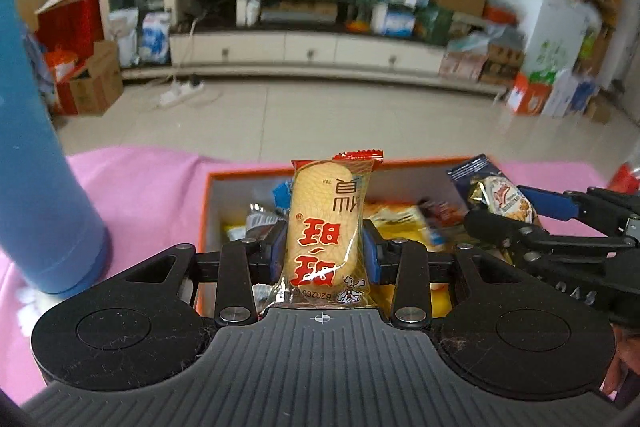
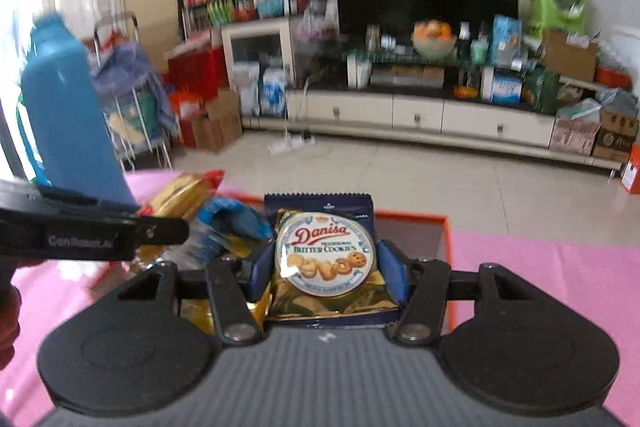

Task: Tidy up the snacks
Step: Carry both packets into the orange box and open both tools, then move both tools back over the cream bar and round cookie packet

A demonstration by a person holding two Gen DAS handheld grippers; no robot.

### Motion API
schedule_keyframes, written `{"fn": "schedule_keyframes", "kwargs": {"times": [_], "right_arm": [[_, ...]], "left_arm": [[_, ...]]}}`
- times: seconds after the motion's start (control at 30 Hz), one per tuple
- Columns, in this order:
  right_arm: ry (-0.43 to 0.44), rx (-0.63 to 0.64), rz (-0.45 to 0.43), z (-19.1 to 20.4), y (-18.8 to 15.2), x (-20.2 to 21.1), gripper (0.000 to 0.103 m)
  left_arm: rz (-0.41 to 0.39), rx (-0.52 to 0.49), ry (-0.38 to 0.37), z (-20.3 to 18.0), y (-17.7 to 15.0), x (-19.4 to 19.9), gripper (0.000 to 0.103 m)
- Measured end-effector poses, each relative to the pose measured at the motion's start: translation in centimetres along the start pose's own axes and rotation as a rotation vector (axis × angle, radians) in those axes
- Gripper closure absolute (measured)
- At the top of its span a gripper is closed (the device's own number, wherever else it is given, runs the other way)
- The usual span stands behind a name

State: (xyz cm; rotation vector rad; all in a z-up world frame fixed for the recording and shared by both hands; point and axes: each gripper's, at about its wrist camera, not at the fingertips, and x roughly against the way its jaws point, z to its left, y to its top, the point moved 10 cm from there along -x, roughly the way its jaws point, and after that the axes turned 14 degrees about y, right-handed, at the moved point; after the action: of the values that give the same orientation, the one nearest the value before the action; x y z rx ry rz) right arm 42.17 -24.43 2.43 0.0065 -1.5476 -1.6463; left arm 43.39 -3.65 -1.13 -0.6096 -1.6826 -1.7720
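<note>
two light, crinkly packets, one in each claw

my left claw (image 1: 324, 251) clamped the brittle rice cracker (image 1: 322, 223) mid-pack; my right claw (image 2: 326, 269) pinched the slippery cookie bag (image 2: 326, 255) by its sides.

Left tongs (image 1: 325, 251) clamped tight, right tongs (image 2: 326, 269) gripping wider, both angled downward

Clear glossy plastic wrapper w/ red print on pale rice cracker (image 1: 324, 227). Shiny gold-and-navy foil Danisa cookie pack (image 2: 325, 259), crinkled. Matt black ribbed plastic gripper body (image 1: 320, 359); bright metal rivets (image 1: 235, 314). Pink cloth table cover (image 1: 140, 187), soft, matt. Blue matt cylindrical bottle (image 1: 36, 167). Orange-rimmed cardboard box (image 1: 208, 187).
</note>
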Motion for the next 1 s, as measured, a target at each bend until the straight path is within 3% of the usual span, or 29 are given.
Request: {"fn": "schedule_keyframes", "kwargs": {"times": [0.07,0.13,0.3,0.33,0.37,0.4,0.43,0.57,0.67,0.87,1.0], "right_arm": [[0.014,-0.021,0.07,-0.9,-1.5,-2.7,0.044],[0.03,-0.035,0.119,-1.2,-3.1,-4.3,0.038],[0.039,-0.042,0.091,-1.1,-3.3,-4.3,0.031],[0.037,-0.045,0.075,-1.0,-2.9,-3.6,0.025],[0.016,-0.032,0.052,-0.8,-2.5,-2.5,0.01],[0.005,-0.017,0.028,-0.5,-2.0,-1.6,0.001],[0.005,-0.007,-0.013,0.0,-1.5,0.1,0.001],[0.024,-0.055,-0.089,0.9,-2.1,6.7,0.001],[0.033,-0.117,-0.089,1.4,-5.6,10.3,0.001],[-0.015,-0.302,-0.037,1.0,-16.7,14.9,0.001],[-0.033,-0.474,-0.087,-0.4,-22.2,17.0,0.001]], "left_arm": [[0.03,-0.021,0.009,-0.6,-0.8,-2.4,0.098],[0.003,-0.077,0.058,-1.0,-1.3,-3.6,0.092],[-0.038,-0.092,0.066,-0.8,-1.9,-2.8,0.08],[-0.051,-0.083,0.071,-0.5,-1.8,-2.0,0.07],[-0.07,-0.072,0.065,-0.2,-1.8,-0.9,0.062],[-0.089,-0.055,0.055,0.3,-1.9,0.4,0.047],[-0.112,-0.033,0.049,1.0,-2.1,2.0,0.042],[-0.126,0.01,0.02,2.4,-4.5,7.1,0.038],[-0.081,0.013,0.006,2.7,-8.5,9.8,0.034],[0.091,0.001,-0.016,0.8,-19.4,12.1,0.034],[0.131,-0.021,-0.015,-1.6,-22.8,12.9,0.034]]}}
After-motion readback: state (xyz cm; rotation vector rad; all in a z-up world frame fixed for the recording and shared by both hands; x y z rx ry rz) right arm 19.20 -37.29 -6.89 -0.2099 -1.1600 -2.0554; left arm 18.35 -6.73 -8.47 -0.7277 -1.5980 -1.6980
